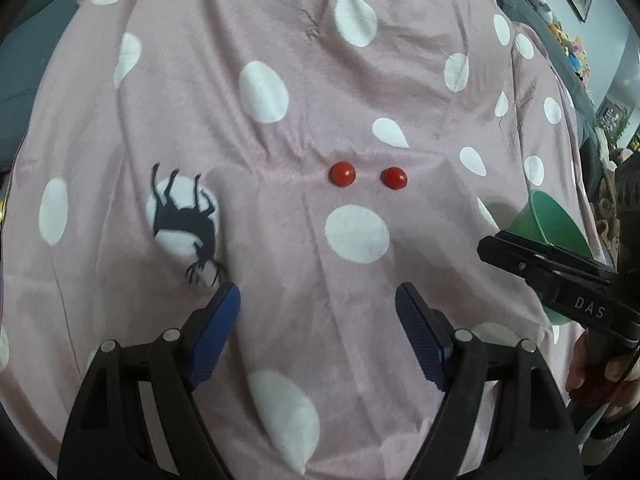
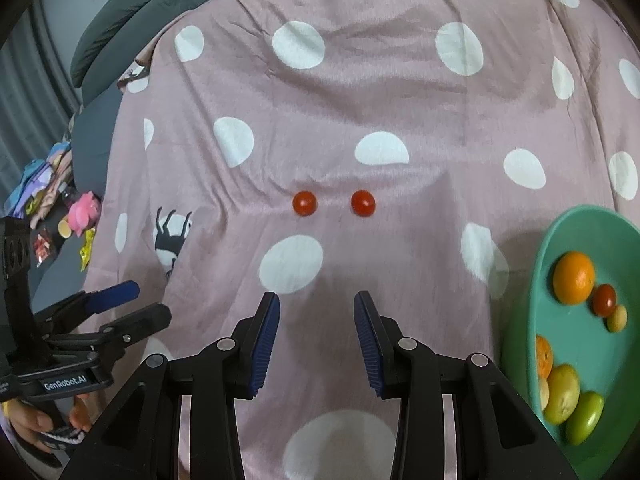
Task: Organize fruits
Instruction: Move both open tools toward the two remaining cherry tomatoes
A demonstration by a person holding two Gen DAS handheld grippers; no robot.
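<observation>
Two small red cherry tomatoes lie side by side on the pink spotted cloth (image 1: 280, 240): the left tomato (image 1: 342, 174) (image 2: 304, 202) and the right tomato (image 1: 394, 178) (image 2: 363, 202). My left gripper (image 1: 318, 304) is open and empty, short of them. My right gripper (image 2: 317, 312) is open and empty, also short of them. A green bowl (image 2: 576, 236) (image 1: 554, 220) at the right holds an orange (image 2: 573, 278), a red tomato (image 2: 604, 299) and several yellow-green fruits (image 2: 562, 394).
The cloth (image 2: 360, 100) covers a bed or table; grey cushions (image 2: 120, 28) lie at the far left. Toys and clutter (image 2: 76, 216) sit past the left edge. The other gripper shows at the right in the left wrist view (image 1: 560, 280) and at the lower left in the right wrist view (image 2: 100, 320).
</observation>
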